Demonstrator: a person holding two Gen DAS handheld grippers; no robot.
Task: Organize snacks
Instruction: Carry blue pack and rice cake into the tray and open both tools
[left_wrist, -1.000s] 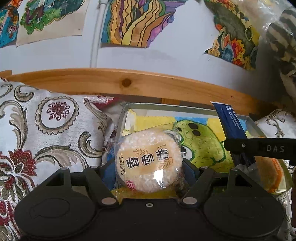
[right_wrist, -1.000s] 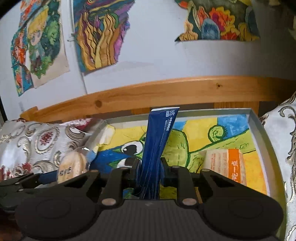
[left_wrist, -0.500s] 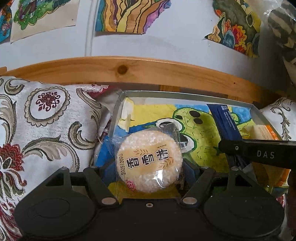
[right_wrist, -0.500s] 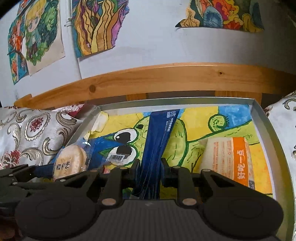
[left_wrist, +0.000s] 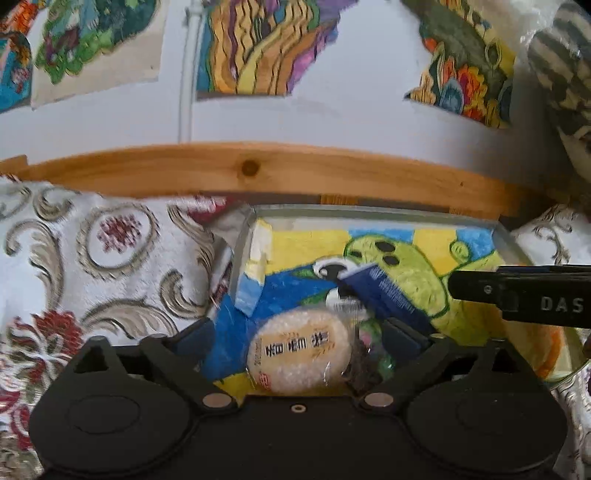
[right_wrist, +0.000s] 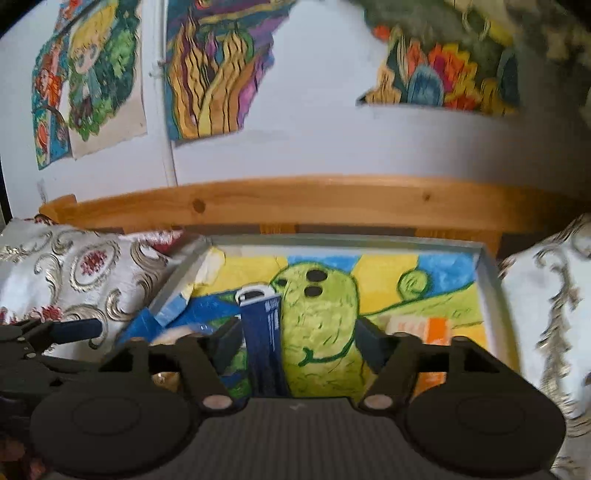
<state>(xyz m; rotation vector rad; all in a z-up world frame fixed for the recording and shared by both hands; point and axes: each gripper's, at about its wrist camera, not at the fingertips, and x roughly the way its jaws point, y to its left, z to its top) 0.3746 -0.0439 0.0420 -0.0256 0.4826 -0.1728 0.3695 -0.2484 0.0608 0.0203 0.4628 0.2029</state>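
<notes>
A round rice cracker (left_wrist: 299, 350) in clear wrap lies on the painted floor of the grey tray (left_wrist: 369, 212), between the spread fingers of my left gripper (left_wrist: 297, 336), which is open. A dark blue stick packet (right_wrist: 264, 339) lies flat in the tray (right_wrist: 351, 240) beside the left finger of my right gripper (right_wrist: 299, 345), also open. The left wrist view shows the same blue packet (left_wrist: 384, 295) just right of the cracker, with the right gripper (left_wrist: 517, 295) coming in from the right edge. An orange-and-white packet (right_wrist: 424, 328) rests at the tray's right side.
Patterned cushions flank the tray on the left (left_wrist: 92, 266) and the right (right_wrist: 546, 295). A wooden rail (left_wrist: 258, 173) runs behind it, below a white wall hung with drawings. The left gripper's body (right_wrist: 55, 332) shows at the left edge of the right wrist view.
Both grippers went down into the tray and opened. The cracker and the blue packet, held upright before, now lie loose on the tray floor.
</notes>
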